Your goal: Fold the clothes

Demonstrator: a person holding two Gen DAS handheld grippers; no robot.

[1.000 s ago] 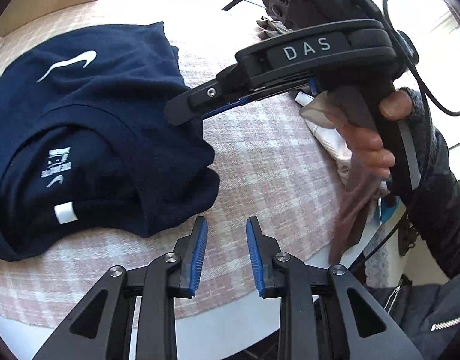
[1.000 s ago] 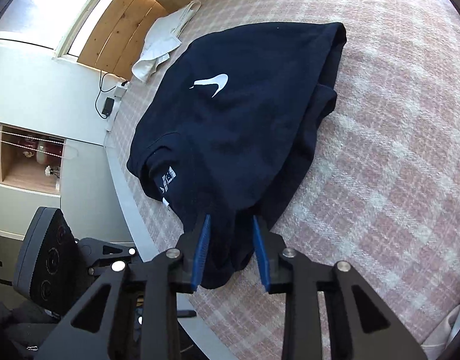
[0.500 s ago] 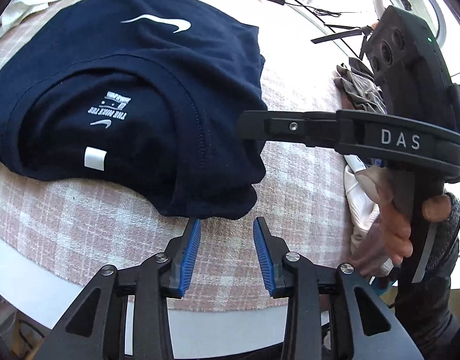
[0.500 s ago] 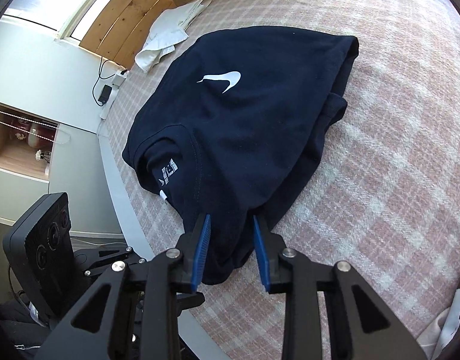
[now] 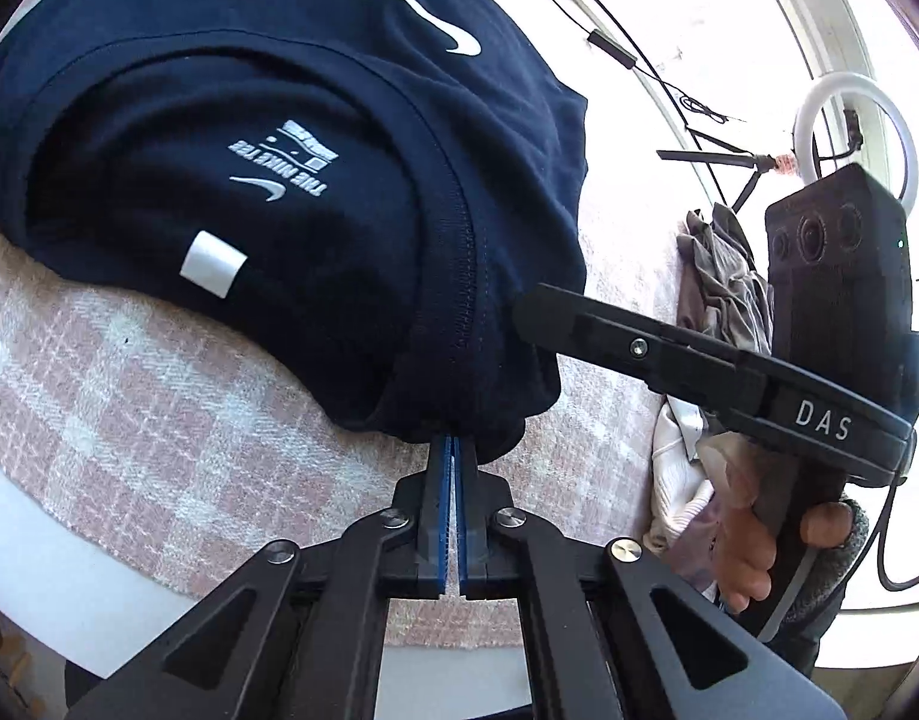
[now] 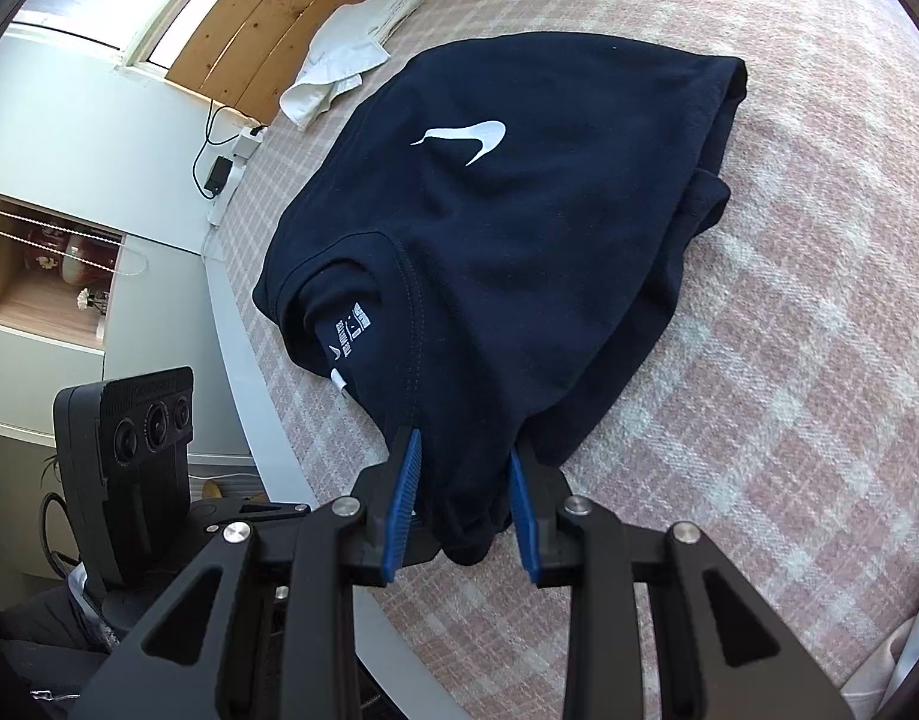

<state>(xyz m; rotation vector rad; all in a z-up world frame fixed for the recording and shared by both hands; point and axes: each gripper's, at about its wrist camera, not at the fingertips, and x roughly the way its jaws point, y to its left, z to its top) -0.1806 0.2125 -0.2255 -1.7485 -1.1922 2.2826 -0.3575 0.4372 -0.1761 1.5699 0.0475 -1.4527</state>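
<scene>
navy T-shirt (image 6: 519, 252), white swoosh (image 6: 465, 138) | pink-and-white plaid tablecloth (image 6: 789, 360) | blue gripper pads (image 6: 402, 498)

Folded navy T-shirt (image 6: 519, 240), white swoosh, collar nearest

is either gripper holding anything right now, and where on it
Both hold the navy t-shirt: the left gripper has just closed on its near edge, the right gripper grips a bunched near corner.
</scene>
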